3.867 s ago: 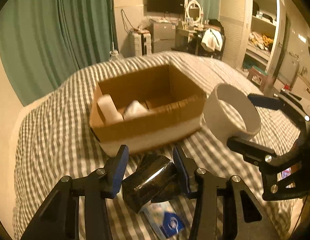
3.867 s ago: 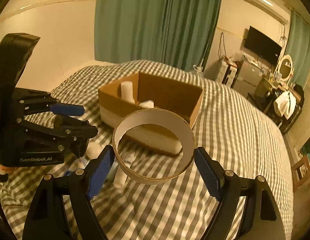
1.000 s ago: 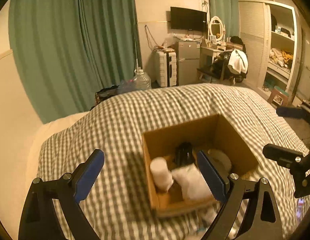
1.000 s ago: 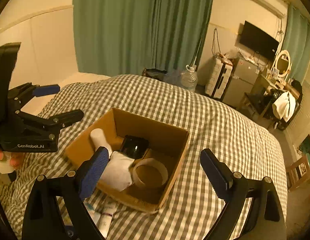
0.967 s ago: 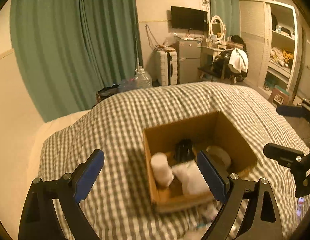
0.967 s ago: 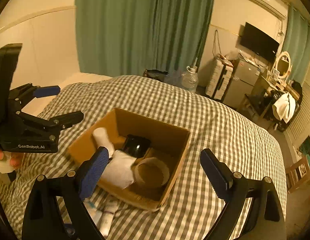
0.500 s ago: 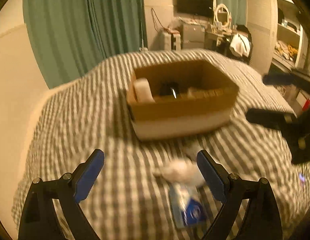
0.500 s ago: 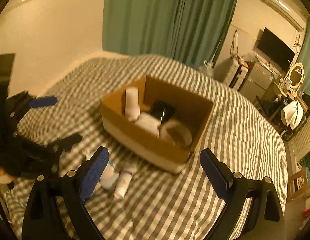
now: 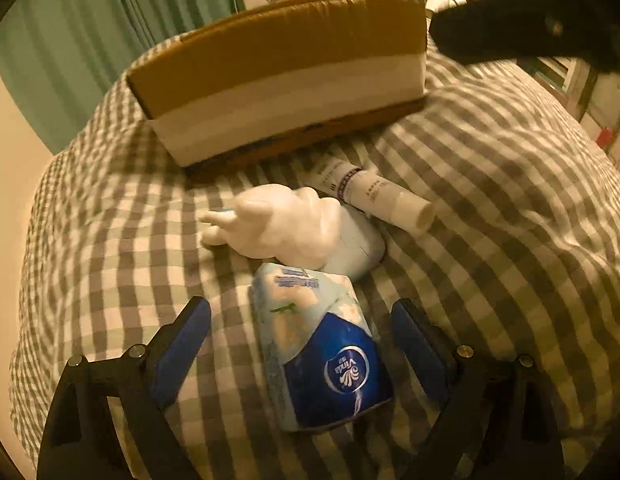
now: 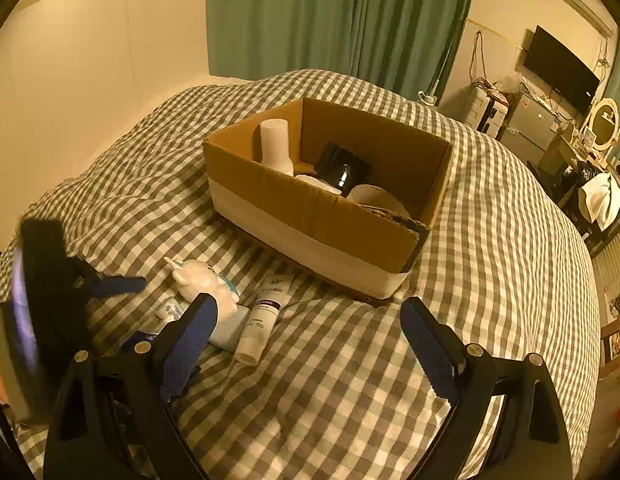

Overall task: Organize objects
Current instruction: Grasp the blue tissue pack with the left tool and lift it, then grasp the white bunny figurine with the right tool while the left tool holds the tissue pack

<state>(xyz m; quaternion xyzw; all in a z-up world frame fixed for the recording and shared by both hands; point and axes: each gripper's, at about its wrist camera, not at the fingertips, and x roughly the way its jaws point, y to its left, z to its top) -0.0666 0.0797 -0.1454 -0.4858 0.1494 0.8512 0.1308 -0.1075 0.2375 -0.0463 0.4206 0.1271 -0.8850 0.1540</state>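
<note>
A cardboard box (image 10: 310,216) sits on the checked bed and also shows in the left wrist view (image 9: 286,76). It holds a white roll (image 10: 275,146), a black cylinder (image 10: 341,168) and a tape ring (image 10: 376,198). In front of it lie a blue tissue pack (image 9: 322,344), a white figurine (image 9: 282,226) and a white tube (image 9: 374,194). My left gripper (image 9: 302,354) is open low over the tissue pack, one finger on each side. My right gripper (image 10: 310,340) is open and empty above the bed; the tube (image 10: 262,320) and figurine (image 10: 202,280) lie by its left finger.
The grey checked bedspread (image 10: 490,280) covers the whole bed. Green curtains (image 10: 330,20) hang behind it. A TV (image 10: 562,68), a mirror and cluttered furniture stand at the far right. The left gripper's body (image 10: 46,300) is at the right wrist view's left edge.
My left gripper has dropped from above the box to low over the tissue pack in front of it. My right gripper has pulled back and lowered. Both stayed open.
</note>
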